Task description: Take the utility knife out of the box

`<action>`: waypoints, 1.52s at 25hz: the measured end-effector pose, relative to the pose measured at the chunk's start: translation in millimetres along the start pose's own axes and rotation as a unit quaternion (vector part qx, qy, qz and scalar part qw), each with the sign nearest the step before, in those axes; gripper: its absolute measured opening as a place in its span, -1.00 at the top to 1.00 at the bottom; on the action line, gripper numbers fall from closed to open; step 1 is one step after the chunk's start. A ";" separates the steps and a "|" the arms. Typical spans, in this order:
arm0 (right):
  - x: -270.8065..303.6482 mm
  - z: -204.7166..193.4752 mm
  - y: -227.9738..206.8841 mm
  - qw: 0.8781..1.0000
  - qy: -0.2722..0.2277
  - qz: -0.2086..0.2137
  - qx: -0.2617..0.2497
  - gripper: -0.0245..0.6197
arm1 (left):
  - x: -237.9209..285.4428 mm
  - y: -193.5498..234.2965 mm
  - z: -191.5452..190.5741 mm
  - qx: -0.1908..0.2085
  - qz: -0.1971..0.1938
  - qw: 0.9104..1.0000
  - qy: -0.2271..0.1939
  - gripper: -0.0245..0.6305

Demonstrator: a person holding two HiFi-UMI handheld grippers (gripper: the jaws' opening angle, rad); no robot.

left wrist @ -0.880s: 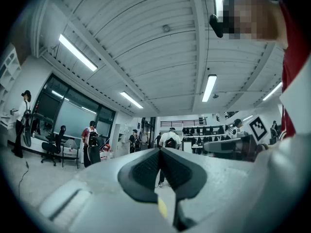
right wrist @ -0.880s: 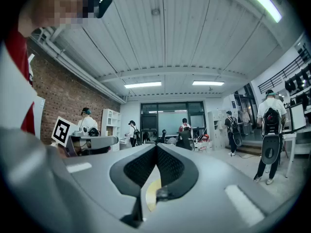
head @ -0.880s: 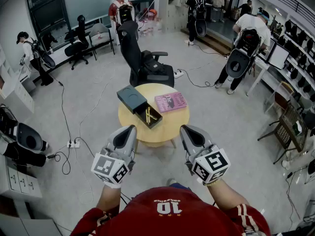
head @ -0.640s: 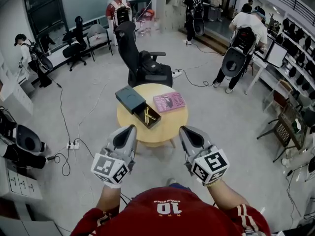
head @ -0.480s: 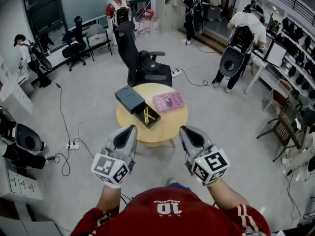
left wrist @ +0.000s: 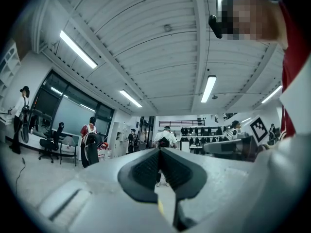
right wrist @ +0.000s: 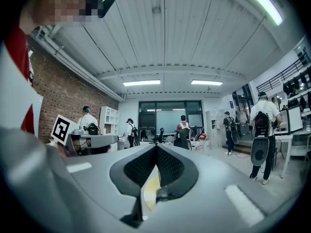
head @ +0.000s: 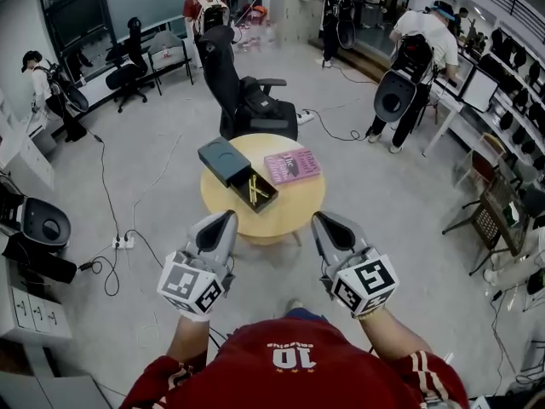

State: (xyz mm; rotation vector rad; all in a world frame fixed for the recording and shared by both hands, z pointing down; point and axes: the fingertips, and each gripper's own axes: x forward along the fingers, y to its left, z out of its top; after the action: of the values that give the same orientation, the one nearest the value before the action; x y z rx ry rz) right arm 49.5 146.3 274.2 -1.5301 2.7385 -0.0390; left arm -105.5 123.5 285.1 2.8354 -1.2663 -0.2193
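Note:
In the head view a dark box (head: 224, 160) lies on a round wooden table (head: 289, 204), its drawer pulled out toward me. A yellow utility knife (head: 257, 191) lies inside the drawer. My left gripper (head: 222, 218) and right gripper (head: 322, 218) hover side by side short of the table's near edge, both shut and empty. In the left gripper view the left gripper (left wrist: 159, 151) points level into the room with its pads together. The right gripper (right wrist: 156, 147) looks the same in its own view.
A pink book (head: 293, 165) lies on the table right of the box. A black office chair (head: 248, 100) stands behind the table. Cables and a power strip (head: 124, 242) run over the floor at left. Several people with backpacks stand around the room.
The table, box and book have shifted slightly up and left in the head view. Both grippers keep their place and stay shut.

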 end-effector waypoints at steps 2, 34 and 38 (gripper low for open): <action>-0.6 -0.8 -0.2 1.000 0.004 -0.002 -0.001 0.92 | -2.5 1.7 -2.5 -0.004 0.003 1.000 0.001 0.92; 165.0 -32.4 -72.4 0.996 0.032 0.086 0.013 0.92 | 82.5 117.0 -26.2 0.010 0.063 0.997 0.036 0.92; 193.4 -40.5 -92.8 0.995 0.041 0.095 0.011 0.92 | 104.2 134.6 -32.8 0.008 0.070 0.996 0.045 0.92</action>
State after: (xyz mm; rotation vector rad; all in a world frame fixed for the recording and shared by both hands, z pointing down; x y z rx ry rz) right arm 26.5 -66.3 318.5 -1.2825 2.9238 -0.1323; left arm -131.7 -44.9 316.6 2.7197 -1.4465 -0.0756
